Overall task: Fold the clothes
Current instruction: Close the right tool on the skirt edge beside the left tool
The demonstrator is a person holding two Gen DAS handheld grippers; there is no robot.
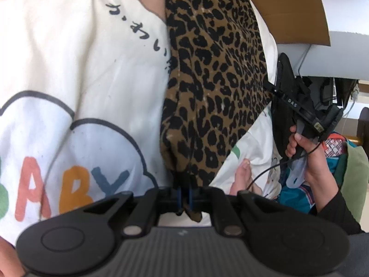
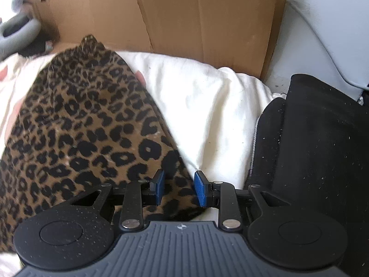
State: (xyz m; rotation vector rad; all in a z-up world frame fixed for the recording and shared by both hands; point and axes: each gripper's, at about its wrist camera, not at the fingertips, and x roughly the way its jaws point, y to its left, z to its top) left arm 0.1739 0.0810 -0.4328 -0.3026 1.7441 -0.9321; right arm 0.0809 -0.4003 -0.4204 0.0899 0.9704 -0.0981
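A leopard-print garment [image 1: 207,80] lies stretched across a white sheet with a "BABY" print [image 1: 80,80]. My left gripper [image 1: 184,198] is shut on the near corner of the leopard garment. In the right wrist view the same garment [image 2: 76,133] spreads to the left, and my right gripper [image 2: 178,189] is open with its blue pads either side of the garment's edge, not clamped. The right gripper also shows in the left wrist view [image 1: 304,120], held in a hand at the far end of the garment.
A brown cardboard box [image 2: 184,16] stands behind the white bedding [image 2: 207,106]. A black cloth [image 2: 311,143] lies at the right. Colourful clothes [image 1: 299,184] are heaped near the person's hand. A grey ring-shaped object [image 2: 16,32] sits at far left.
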